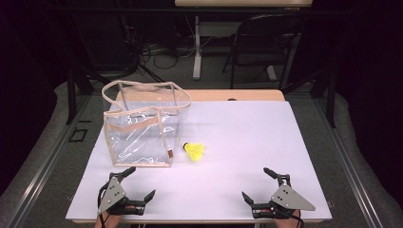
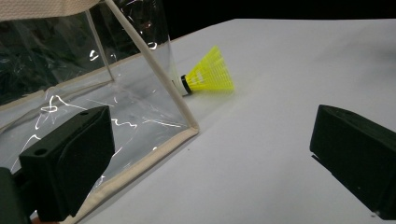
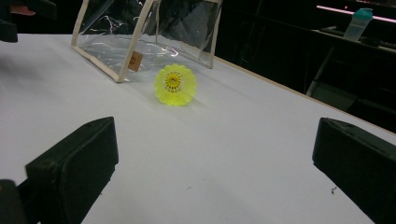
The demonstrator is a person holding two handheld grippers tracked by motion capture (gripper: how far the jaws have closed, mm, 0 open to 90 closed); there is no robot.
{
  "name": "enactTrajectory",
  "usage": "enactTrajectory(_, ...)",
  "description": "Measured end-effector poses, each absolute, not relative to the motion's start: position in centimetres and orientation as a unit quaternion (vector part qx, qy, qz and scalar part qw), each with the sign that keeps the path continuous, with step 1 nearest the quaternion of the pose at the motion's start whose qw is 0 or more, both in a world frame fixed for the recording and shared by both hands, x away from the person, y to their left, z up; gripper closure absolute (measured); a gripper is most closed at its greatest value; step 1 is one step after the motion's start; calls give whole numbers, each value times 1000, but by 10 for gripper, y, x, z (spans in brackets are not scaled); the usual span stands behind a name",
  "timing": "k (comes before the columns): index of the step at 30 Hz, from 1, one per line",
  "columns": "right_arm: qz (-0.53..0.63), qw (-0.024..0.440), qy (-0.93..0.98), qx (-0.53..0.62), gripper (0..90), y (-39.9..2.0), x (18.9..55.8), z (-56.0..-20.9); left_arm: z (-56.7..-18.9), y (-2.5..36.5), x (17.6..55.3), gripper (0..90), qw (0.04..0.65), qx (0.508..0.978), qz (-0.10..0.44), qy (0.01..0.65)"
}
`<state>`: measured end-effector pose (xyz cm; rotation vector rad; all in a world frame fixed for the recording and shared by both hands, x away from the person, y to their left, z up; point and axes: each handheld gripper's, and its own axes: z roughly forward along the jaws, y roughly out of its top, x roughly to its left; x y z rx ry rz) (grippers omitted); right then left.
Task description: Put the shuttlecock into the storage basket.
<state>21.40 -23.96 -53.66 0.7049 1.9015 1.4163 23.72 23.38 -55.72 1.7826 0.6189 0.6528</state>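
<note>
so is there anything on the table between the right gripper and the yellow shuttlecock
No. The right gripper view shows bare white tabletop between the open right gripper and the shuttlecock; the high view agrees.

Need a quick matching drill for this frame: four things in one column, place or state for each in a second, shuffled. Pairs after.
Things:
1. shuttlecock
2. clear bag
3. left gripper
4. right gripper

Place or state:
A. open and empty, near the table's right front edge
B. yellow, lying on its side on the white table
C. open and empty, just in front of the bag
D. standing upright, cream-trimmed, left of the shuttlecock

Pairs: 1-B, 2-D, 3-C, 4-A
</note>
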Motion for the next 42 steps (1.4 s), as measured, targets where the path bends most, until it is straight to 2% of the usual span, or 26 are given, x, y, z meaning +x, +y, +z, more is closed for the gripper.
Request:
enactTrajectory(24, 534, 305, 742, 267, 0, -231, 222, -537, -558, 230, 240, 0, 538, 757, 270, 255)
enactTrajectory(42, 509, 278, 764, 284, 0, -211, 250, -538, -559, 227, 240, 0, 535, 760, 271, 251)
